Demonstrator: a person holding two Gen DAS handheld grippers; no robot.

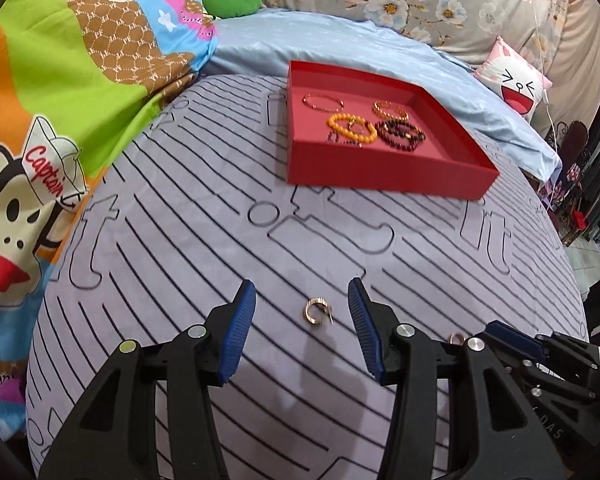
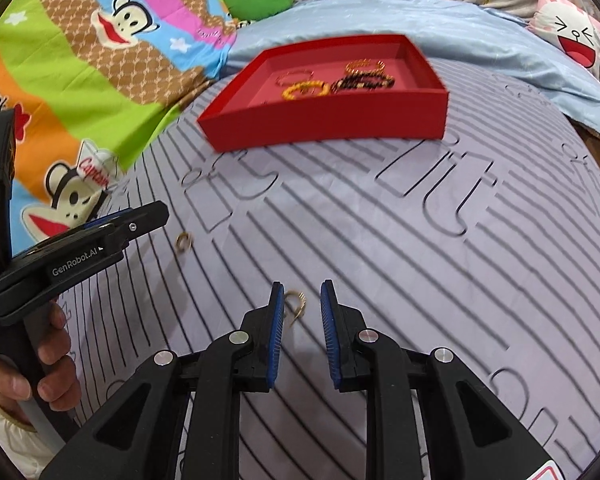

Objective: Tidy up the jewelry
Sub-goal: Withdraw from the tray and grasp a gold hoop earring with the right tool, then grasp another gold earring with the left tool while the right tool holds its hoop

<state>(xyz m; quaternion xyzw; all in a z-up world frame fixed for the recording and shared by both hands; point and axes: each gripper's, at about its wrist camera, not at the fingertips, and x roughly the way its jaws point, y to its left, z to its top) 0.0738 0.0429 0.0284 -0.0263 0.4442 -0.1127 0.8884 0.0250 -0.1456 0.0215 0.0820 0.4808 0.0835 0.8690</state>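
A red tray (image 1: 380, 168) sits on the striped lilac sheet and holds several bead bracelets, among them a yellow one (image 1: 350, 128) and a dark one (image 1: 400, 134). It also shows in the right wrist view (image 2: 324, 120). A small gold ring (image 1: 318, 312) lies on the sheet between the open fingers of my left gripper (image 1: 302, 300). A second gold ring (image 2: 296, 306) lies between the open fingers of my right gripper (image 2: 302, 304), close to the left finger. The first ring (image 2: 183, 241) shows beside the left gripper (image 2: 140, 216) in the right wrist view.
A cartoon monkey blanket (image 1: 80, 80) lies along the left. A blue quilt (image 1: 380, 52) and a pink face cushion (image 1: 512, 80) lie behind the tray. The bed's right edge drops to a tiled floor (image 1: 592, 256).
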